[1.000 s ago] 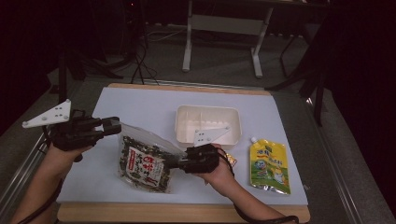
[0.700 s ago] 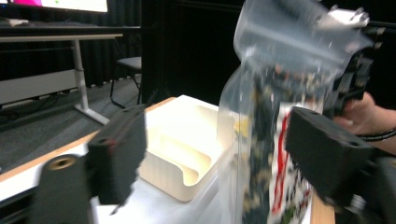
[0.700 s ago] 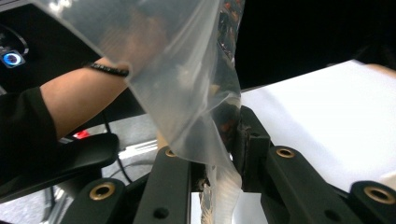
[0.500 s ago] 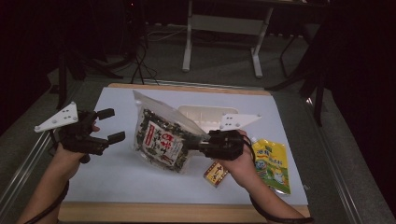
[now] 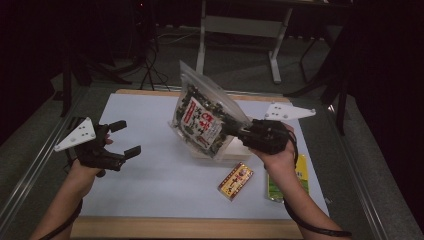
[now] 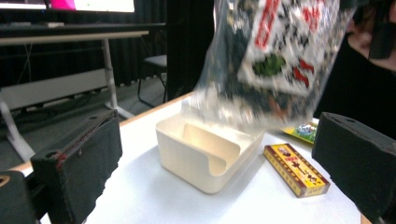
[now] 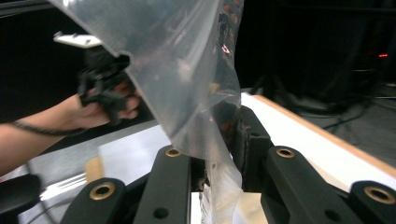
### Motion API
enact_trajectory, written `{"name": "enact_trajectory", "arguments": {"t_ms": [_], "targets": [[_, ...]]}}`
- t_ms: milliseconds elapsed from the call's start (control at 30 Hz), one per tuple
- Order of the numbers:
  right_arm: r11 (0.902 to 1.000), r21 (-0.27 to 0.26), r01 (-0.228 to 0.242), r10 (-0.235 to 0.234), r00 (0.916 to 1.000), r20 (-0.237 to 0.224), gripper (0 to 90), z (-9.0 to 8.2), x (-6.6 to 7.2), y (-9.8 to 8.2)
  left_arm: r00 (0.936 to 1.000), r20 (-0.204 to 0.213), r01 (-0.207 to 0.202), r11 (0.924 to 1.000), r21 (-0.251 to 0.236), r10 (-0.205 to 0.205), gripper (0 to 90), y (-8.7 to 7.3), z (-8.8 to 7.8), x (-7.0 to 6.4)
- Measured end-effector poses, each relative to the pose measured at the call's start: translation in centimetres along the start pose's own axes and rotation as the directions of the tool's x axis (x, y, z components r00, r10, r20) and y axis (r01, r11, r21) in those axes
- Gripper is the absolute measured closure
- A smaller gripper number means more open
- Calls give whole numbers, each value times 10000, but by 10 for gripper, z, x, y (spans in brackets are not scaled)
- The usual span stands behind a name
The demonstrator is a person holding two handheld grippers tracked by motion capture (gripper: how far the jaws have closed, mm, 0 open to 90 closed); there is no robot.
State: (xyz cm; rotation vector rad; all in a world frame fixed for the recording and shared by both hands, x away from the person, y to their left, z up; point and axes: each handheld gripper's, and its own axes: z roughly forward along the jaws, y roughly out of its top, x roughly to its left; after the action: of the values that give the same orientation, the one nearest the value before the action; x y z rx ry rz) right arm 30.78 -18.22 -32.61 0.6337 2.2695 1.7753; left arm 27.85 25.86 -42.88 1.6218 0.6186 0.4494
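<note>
Left gripper (image 5: 120, 137) released; right gripper (image 5: 235, 131) lifted snack bag (image 5: 202, 120).

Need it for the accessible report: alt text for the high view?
The right tongs hold a clear snack bag up over a white tray on the table. The left tongs sit open and empty at the left; a small red box lies near the front.

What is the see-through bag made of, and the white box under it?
The bag looks like thin, glossy clear plastic film: it crinkles, shines, and its dark contents show through. The white box looks like smooth, matte, stiff molded plastic with rounded corners, though it may be another hard material.
</note>
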Motion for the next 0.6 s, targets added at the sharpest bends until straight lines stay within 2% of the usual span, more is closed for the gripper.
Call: {"name": "enact_trajectory", "arguments": {"t_ms": [133, 267, 433, 467, 600], "targets": [[9998, -146, -166, 176, 9975, 685, 774, -12, -15, 2, 9998, -150, 166, 9994, 296, -162, 17, -10, 4, 0], [9992, -178, -346, 368, 9890, 1432, 774, -21, -30, 0, 9994, -267, 243, 9987, 447, -231, 17, -19, 7, 0], [9988, -166, -470, 496, 9698, 2387, 774, -31, -47, -4, 9993, -225, 298, 9979, 573, -285, 17, -30, 13, -3], [9988, -166, -470, 496, 9698, 2387, 774, -31, -47, -4, 9993, -225, 298, 9979, 573, -285, 17, -30, 13, -3], [9978, -174, -641, 663, 9524, 2977, 775, -37, -60, -11, 9992, -191, 371, 9956, 856, -356, 17, -42, 19, -9]]}}
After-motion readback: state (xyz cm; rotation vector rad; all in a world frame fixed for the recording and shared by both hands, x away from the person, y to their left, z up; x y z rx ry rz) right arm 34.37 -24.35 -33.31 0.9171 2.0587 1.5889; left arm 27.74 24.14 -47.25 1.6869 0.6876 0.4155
